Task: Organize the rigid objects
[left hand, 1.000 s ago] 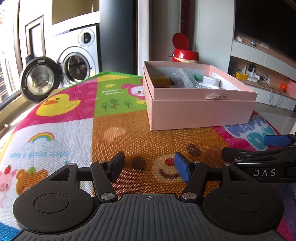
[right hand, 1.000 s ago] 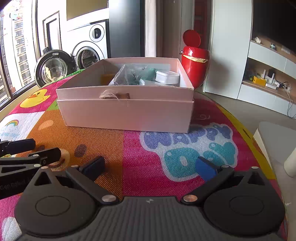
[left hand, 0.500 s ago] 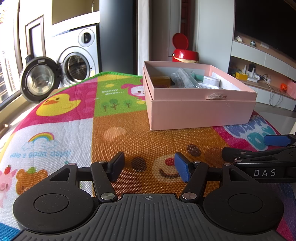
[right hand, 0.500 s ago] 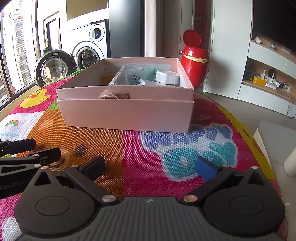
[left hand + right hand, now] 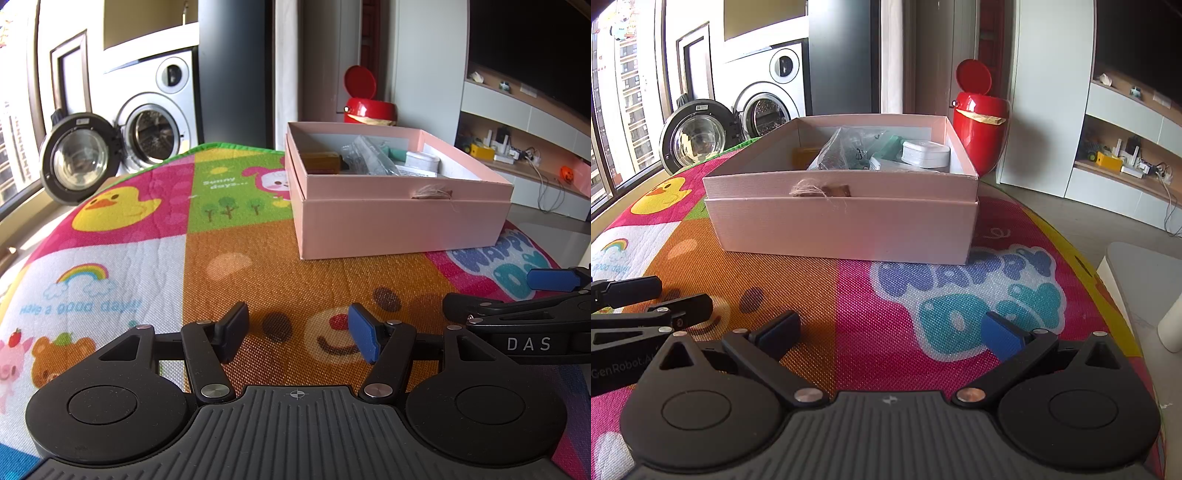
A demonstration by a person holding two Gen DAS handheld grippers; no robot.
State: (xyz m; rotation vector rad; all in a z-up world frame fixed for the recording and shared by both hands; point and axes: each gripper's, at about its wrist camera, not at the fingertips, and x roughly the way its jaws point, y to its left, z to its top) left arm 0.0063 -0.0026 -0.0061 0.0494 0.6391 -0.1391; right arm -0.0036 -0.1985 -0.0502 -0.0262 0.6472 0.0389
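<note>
One pink box [image 5: 842, 225] sits beyond two grippers, jaws spread wide, holding nothing.

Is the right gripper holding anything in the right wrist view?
No. The right gripper is open, with only the play mat showing between its fingers, well short of the pink box.
</note>
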